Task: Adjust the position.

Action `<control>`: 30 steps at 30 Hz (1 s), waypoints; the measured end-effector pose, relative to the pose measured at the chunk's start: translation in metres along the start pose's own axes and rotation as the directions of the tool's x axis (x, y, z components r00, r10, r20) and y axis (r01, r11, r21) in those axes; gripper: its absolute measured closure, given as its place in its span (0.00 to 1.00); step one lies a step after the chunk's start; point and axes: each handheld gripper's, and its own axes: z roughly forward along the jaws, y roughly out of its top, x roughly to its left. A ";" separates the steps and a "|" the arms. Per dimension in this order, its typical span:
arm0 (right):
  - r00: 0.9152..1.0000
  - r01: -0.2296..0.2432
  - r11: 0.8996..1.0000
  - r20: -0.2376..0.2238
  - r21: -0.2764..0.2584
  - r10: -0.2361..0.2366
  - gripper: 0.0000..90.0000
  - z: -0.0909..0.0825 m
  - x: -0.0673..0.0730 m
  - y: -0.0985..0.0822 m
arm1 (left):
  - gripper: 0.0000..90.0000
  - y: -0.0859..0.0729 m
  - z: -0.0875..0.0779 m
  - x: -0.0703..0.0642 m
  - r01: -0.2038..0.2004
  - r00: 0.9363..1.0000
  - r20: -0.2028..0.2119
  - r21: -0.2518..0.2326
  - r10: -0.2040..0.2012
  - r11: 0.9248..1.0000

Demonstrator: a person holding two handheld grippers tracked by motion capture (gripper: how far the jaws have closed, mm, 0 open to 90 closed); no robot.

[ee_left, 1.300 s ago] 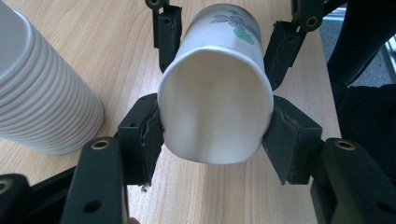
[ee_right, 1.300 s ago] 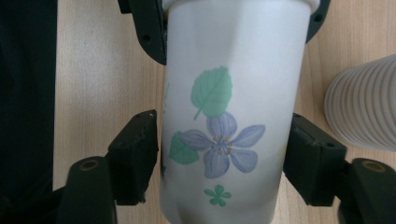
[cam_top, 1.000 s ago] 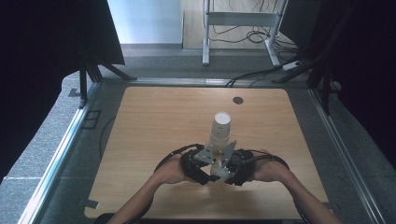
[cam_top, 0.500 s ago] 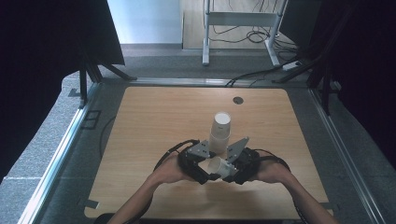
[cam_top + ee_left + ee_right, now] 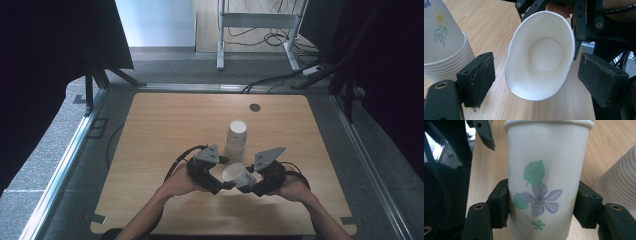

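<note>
Gripping the loose paper cup (image 5: 236, 175) on its sides, right tongs (image 5: 248, 184) hold it tipped just in front of the cup stack (image 5: 236, 138) on the table (image 5: 150, 150). Left tongs (image 5: 218, 181) have just been opening, pads off the cup.

Light wood-grain table (image 5: 150, 150), squarish, rounded corners, standing on grey carpet floor (image 5: 50, 150). Stack of upside-down white paper cups (image 5: 236, 134) sits directly on the top, just off centre toward 3 o'clock; floral print shows on its side in the left gripper view. Small dark round cap (image 5: 255, 107) set in the tabletop toward 1 o'clock, near the far edge.
</note>
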 end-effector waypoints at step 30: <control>0.999 -0.029 0.959 0.017 -0.280 0.035 0.42 0.005 0.009 -0.025 | 0.18 0.003 0.006 0.002 0.036 0.997 0.065 -0.097 -0.029 0.995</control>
